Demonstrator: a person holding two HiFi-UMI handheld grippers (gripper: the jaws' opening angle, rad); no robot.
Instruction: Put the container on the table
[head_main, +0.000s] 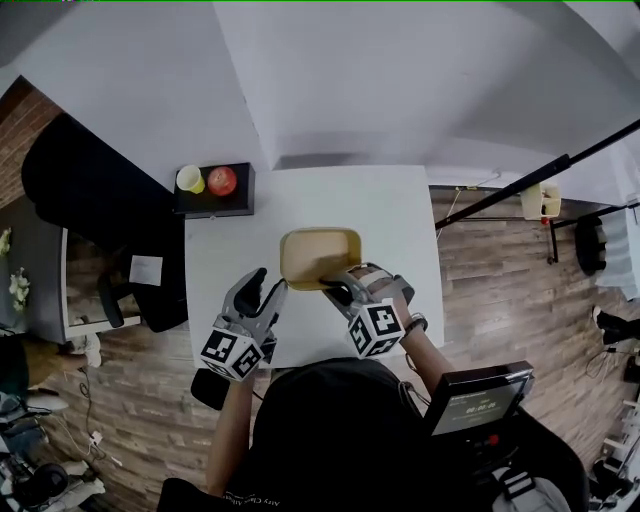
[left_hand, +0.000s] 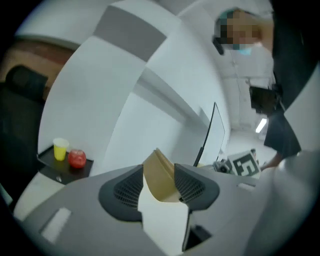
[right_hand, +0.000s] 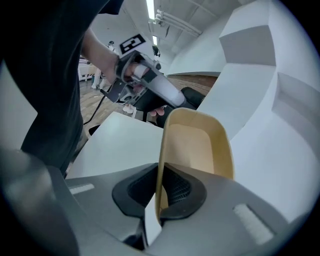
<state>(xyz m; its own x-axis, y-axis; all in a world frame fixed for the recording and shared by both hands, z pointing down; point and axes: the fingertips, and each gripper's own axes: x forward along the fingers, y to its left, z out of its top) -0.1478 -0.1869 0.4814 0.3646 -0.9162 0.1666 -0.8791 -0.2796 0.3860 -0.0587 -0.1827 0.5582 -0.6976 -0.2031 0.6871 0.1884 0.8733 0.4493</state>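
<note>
Table (head_main: 400, 215): container (head_main: 312, 255) at its middle, looks set down. Thin tan tub, I'd guess light, slightly flexy and smooth, so grip the rim wall. My right gripper (head_main: 338, 292) pinches its near wall. My left gripper (head_main: 264, 288) has its jaws spread, a corner between them, not squeezed.

Bright even light, fisheye edges, soft blur

Both forearms reach forward from the body. The left arm (head_main: 232, 425) runs straight ahead and the right arm (head_main: 428, 352) angles in from the right. The left gripper (head_main: 268, 286) points near level with its jaws apart; the container (head_main: 318, 252) rim shows in the gap, but the pads aren't pressing it. The right gripper (head_main: 336, 291) is tilted down, its jaws clamped on the container's near wall.
</note>
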